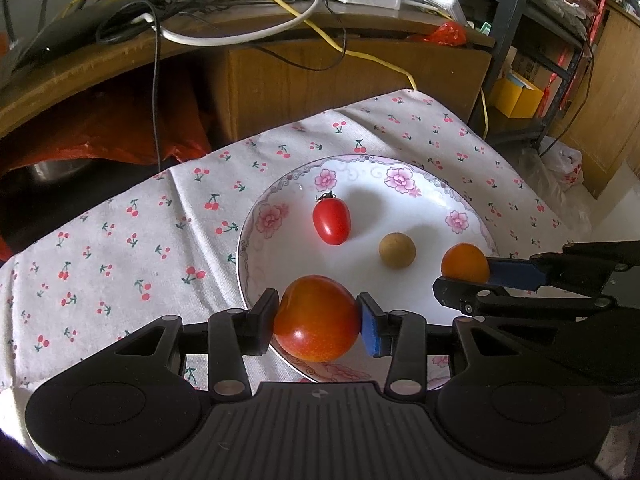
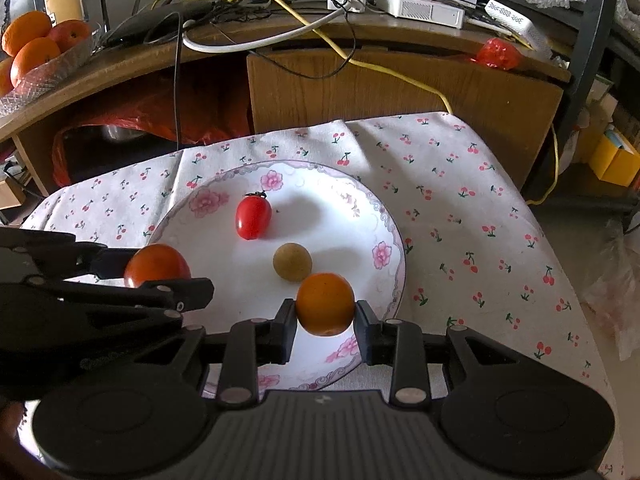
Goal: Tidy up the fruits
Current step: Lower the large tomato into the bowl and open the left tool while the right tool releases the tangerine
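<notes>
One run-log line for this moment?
left gripper: shut on red-orange fruit | right gripper: shut on small orange | plate: cherry tomato, longan

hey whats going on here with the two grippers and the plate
A person is sorting fruit onto a floral plate using two handheld grippers. The left gripper is shut on a red-orange plum at the plate's near edge, and the right gripper is shut on a small orange over the plate. A cherry tomato and a longan lie on the plate.
</notes>
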The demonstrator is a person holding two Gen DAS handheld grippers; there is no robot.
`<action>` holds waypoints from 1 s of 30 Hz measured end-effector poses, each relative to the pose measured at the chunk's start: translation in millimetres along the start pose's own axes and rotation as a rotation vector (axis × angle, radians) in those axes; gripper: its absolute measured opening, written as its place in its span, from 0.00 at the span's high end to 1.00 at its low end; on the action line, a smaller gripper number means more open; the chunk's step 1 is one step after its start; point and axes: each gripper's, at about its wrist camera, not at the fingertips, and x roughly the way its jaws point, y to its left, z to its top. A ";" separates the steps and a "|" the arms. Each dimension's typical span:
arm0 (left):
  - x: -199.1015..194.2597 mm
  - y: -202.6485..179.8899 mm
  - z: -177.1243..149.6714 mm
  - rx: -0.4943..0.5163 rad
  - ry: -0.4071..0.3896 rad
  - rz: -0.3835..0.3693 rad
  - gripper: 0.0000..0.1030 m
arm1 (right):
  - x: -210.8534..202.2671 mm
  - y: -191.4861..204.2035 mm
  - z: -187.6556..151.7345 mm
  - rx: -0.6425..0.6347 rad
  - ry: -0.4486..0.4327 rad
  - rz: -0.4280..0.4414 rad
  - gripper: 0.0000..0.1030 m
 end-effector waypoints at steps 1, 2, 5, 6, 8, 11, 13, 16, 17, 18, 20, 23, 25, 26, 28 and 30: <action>-0.1 0.0 0.1 -0.002 0.000 0.000 0.50 | 0.0 0.0 0.1 0.001 0.000 0.000 0.69; -0.3 0.3 0.4 -0.006 0.000 -0.001 0.50 | 0.1 -0.3 0.2 0.003 0.001 0.001 0.69; -3.4 1.7 1.8 -0.015 -0.013 0.004 0.43 | -0.4 -1.2 0.7 0.007 -0.003 0.002 0.69; -4.6 2.5 2.3 -0.019 -0.020 0.007 0.41 | -1.2 -1.8 1.1 0.011 -0.007 0.003 0.69; -6.4 4.6 2.9 -0.025 -0.028 0.018 0.36 | -3.2 -3.7 2.1 0.023 -0.015 0.007 0.69; -6.6 6.8 2.8 -0.033 -0.027 0.015 0.35 | -5.0 -5.4 3.1 0.038 -0.024 0.015 0.69; -7.2 6.9 3.0 -0.032 -0.029 0.018 0.35 | -5.2 -4.8 3.1 0.038 -0.026 0.017 0.69; -9.0 7.7 3.9 -0.038 -0.034 0.015 0.34 | -5.7 -4.6 3.2 0.039 -0.029 0.020 0.68; -9.2 7.6 4.0 -0.038 -0.035 0.014 0.34 | -6.3 -5.2 3.6 0.044 -0.033 0.021 0.68; -9.7 7.5 4.2 -0.037 -0.036 0.013 0.33 | -7.2 -6.3 4.2 0.049 -0.038 0.022 0.67; -9.6 7.1 4.1 -0.035 -0.036 0.012 0.32 | -9.0 -8.5 5.3 0.063 -0.045 0.025 0.66; -9.9 6.6 4.0 -0.031 -0.034 0.011 0.32 | -10.4 -12.2 6.8 0.086 -0.050 0.032 0.64; -11.0 6.4 3.9 -0.030 -0.034 0.009 0.32 | -11.0 -13.4 7.1 0.095 -0.053 0.035 0.64; -11.6 6.3 3.8 -0.029 -0.036 0.008 0.31 | -11.4 -13.7 7.4 0.096 -0.054 0.036 0.64; -12.8 6.2 4.2 -0.030 -0.039 0.008 0.31 | -12.6 -14.1 7.5 0.099 -0.059 0.037 0.64; -14.4 7.0 4.7 -0.034 -0.043 0.008 0.31 | -13.8 -14.7 7.5 0.102 -0.064 0.039 0.64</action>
